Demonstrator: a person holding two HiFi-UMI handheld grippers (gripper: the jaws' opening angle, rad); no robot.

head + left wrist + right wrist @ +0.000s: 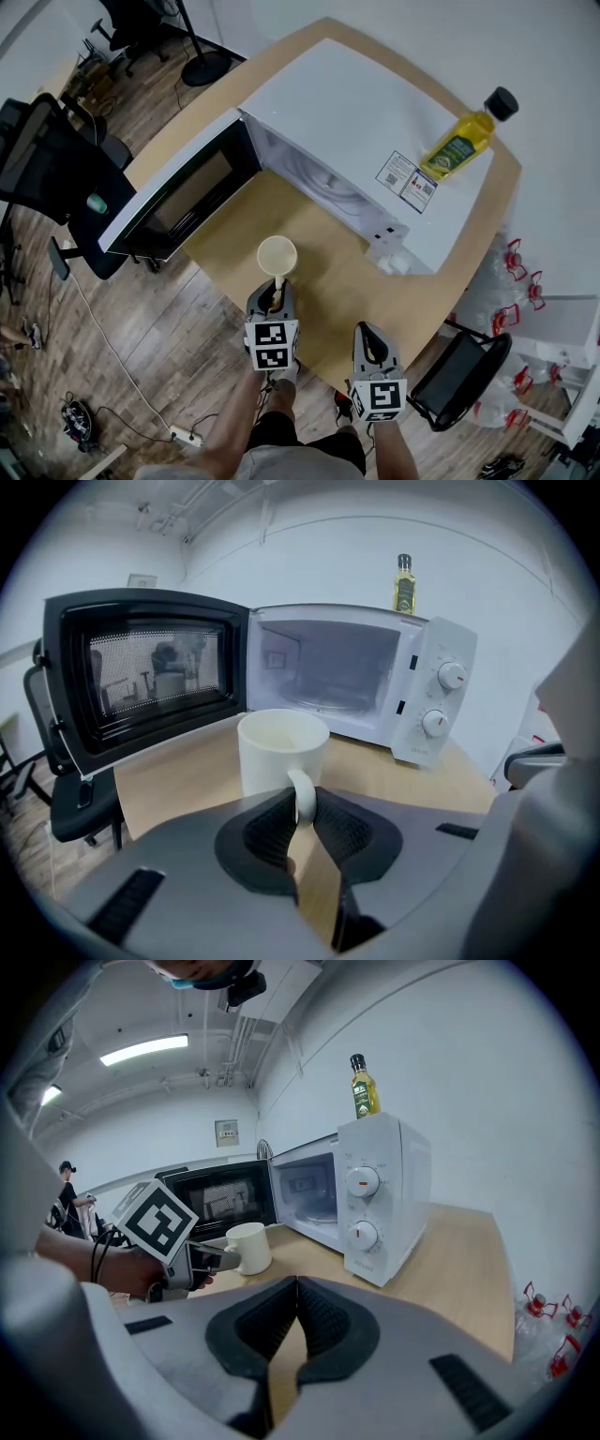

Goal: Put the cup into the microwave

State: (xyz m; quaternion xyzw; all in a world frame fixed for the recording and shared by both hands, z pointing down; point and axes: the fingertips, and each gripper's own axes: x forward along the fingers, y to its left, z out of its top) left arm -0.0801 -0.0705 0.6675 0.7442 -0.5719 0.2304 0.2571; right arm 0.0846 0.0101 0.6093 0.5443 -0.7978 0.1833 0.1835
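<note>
Nothing legible as words or numbers. On top of the microwave [375,122], two white stickers [408,181] with red and black print, too small to read. On the oil bottle [466,141], a green and yellow label, lettering blurred. Under the lower dial [362,1235], a tiny line of print, illegible. On the wall, a small sign [225,1132], unreadable. On the left marker cube [271,344] and right marker cube [380,397], black-and-white square codes only, no letters.

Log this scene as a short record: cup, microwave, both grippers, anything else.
cup: upright on the table, in front of the microwave
microwave: door swung open
left gripper: shut on the cup's handle
right gripper: shut, holding nothing
bottle: on top of the microwave
</note>
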